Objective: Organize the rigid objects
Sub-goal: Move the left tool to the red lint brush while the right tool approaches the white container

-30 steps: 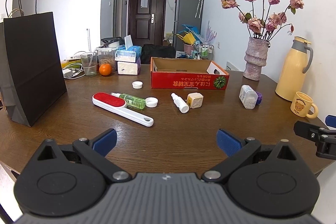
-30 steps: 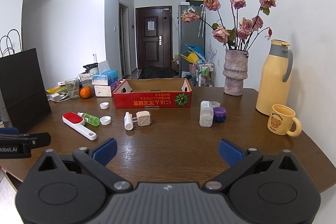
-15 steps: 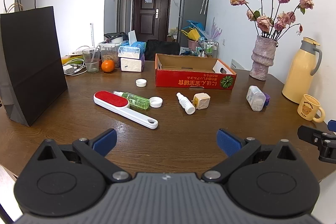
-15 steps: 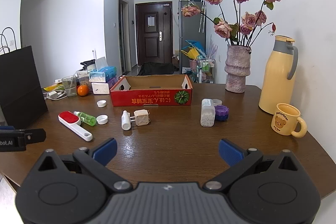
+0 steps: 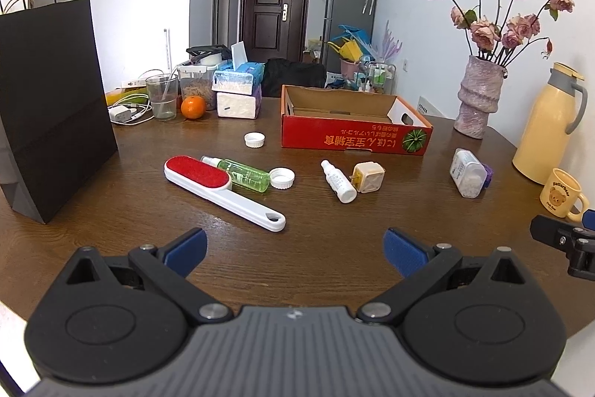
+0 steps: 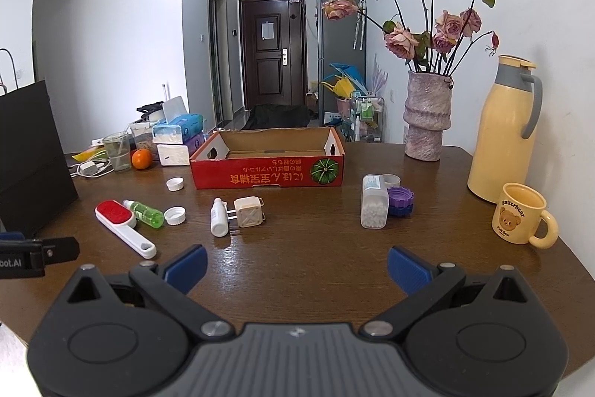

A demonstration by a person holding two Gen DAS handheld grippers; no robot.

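Left wrist view: the left gripper (image 5: 293,250) hangs over the near edge of the table (image 5: 111,222), its blue fingers (image 5: 186,250) spread wide with nothing between them. Ahead lies a lint brush (image 5: 219,185) with its red pad toward the left edge and its white handle pointing at the near edge. A green bottle (image 5: 241,173) lies touching the brush's far side, and a white cap (image 5: 282,178) sits at the bottle's end. A second cap (image 5: 254,139) lies farther back, near the red box (image 5: 353,138), which stands open toward the far edge. In front of the box a white bottle (image 5: 338,181) lies beside a beige plug (image 5: 368,176). A swab jar (image 5: 465,173) lies toward the right edge. A black bag (image 5: 52,106) stands at the left edge.

Right wrist view: the right gripper (image 6: 295,266) is likewise wide open and holds nothing, over the near edge. The swab jar (image 6: 375,207) lies on its side touching a purple case (image 6: 401,200). The plug (image 6: 248,211) and white bottle (image 6: 218,217) lie side by side in front of the box (image 6: 267,173). The brush (image 6: 122,224), green bottle (image 6: 147,212) and cap (image 6: 174,215) lie toward the left edge. A mug (image 6: 520,218) stands near the right edge, in front of a yellow flask (image 6: 502,129); a vase (image 6: 427,116) stands at the far edge.
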